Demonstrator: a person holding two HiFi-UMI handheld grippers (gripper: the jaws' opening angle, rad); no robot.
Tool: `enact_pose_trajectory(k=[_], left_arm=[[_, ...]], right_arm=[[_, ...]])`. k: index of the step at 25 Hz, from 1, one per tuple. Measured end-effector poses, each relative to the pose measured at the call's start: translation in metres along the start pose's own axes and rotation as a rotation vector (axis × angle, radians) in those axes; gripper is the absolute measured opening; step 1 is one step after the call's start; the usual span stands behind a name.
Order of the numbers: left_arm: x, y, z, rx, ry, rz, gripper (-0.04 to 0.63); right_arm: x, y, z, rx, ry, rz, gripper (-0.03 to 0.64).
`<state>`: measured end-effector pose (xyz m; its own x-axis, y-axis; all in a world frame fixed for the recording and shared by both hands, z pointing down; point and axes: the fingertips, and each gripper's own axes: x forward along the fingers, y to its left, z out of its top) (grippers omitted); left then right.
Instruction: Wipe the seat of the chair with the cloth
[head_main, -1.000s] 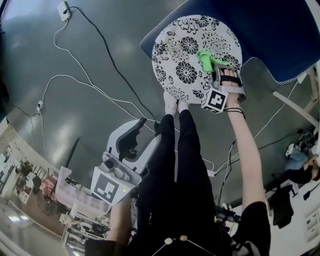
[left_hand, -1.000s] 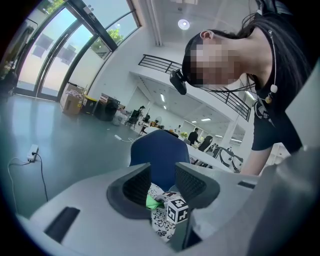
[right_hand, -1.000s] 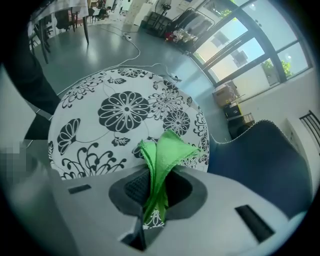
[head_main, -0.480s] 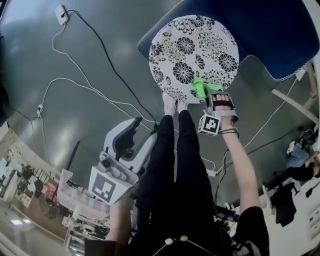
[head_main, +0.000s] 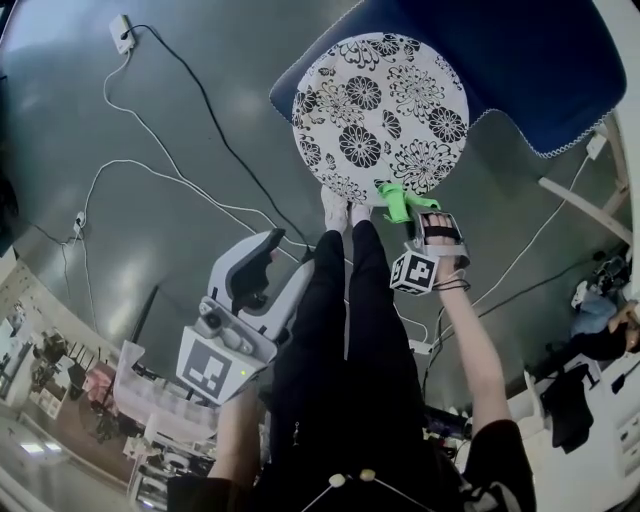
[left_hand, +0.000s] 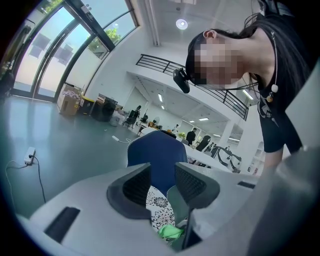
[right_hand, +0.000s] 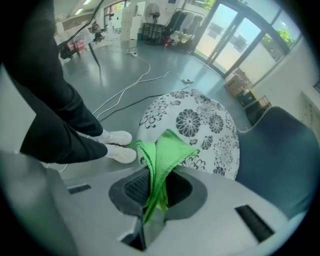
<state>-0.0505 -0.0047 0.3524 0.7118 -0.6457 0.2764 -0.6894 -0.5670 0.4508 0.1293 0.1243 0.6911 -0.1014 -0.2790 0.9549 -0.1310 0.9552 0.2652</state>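
Observation:
The chair's round seat (head_main: 385, 110) has a white cushion with black flowers, backed by a blue backrest (head_main: 520, 60). My right gripper (head_main: 412, 212) is shut on a green cloth (head_main: 397, 198), which hangs at the seat's near edge. In the right gripper view the green cloth (right_hand: 162, 155) is pinched between the jaws, its free end above the seat (right_hand: 200, 127). My left gripper (head_main: 262, 268) is held low by my left leg, away from the chair, open and empty. In the left gripper view, the gap between its fingers (left_hand: 135, 187) frames the backrest (left_hand: 157, 157) and a bit of cloth (left_hand: 170, 231).
White and black cables (head_main: 170, 170) run across the grey floor left of the chair. My white shoes (head_main: 340, 207) stand just in front of the seat. A white frame (head_main: 590, 200) stands to the right. Shelves and clutter (head_main: 60, 360) lie at the lower left.
My right gripper has drawn the green cloth from the middle right of the seat back to its near edge. The left gripper has hardly moved.

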Motion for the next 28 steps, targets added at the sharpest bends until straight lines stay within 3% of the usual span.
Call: enact_pose_trajectory(k=[6, 10, 13, 16, 19, 23, 28], left_arm=[[0.006, -0.015, 0.051, 0.043, -0.103, -0.001, 0.124], [0.007, -0.041, 0.088, 0.222, -0.066, 0.002, 0.124], [0.003, -0.063, 0.124, 0.292, -0.087, -0.003, 0.123], [-0.006, -0.095, 0.159, 0.351, -0.107, -0.047, 0.088], [-0.014, -0.124, 0.197, 0.384, -0.138, -0.084, 0.059], [-0.028, -0.146, 0.241, 0.392, -0.184, -0.057, 0.033], [-0.051, -0.168, 0.280, 0.417, -0.257, -0.041, 0.014]], right_arm=[[-0.073, -0.082, 0.025, 0.338, -0.119, -0.140, 0.052], [-0.159, -0.149, 0.051, 0.633, -0.328, -0.222, 0.053], [-0.240, -0.192, 0.070, 0.777, -0.487, -0.289, 0.054], [-0.328, -0.220, 0.093, 0.803, -0.627, -0.325, 0.054], [-0.415, -0.254, 0.105, 0.818, -0.770, -0.414, 0.054], [-0.527, -0.288, 0.112, 0.871, -0.959, -0.565, 0.054], [-0.640, -0.306, 0.113, 0.838, -1.173, -0.684, 0.053]])
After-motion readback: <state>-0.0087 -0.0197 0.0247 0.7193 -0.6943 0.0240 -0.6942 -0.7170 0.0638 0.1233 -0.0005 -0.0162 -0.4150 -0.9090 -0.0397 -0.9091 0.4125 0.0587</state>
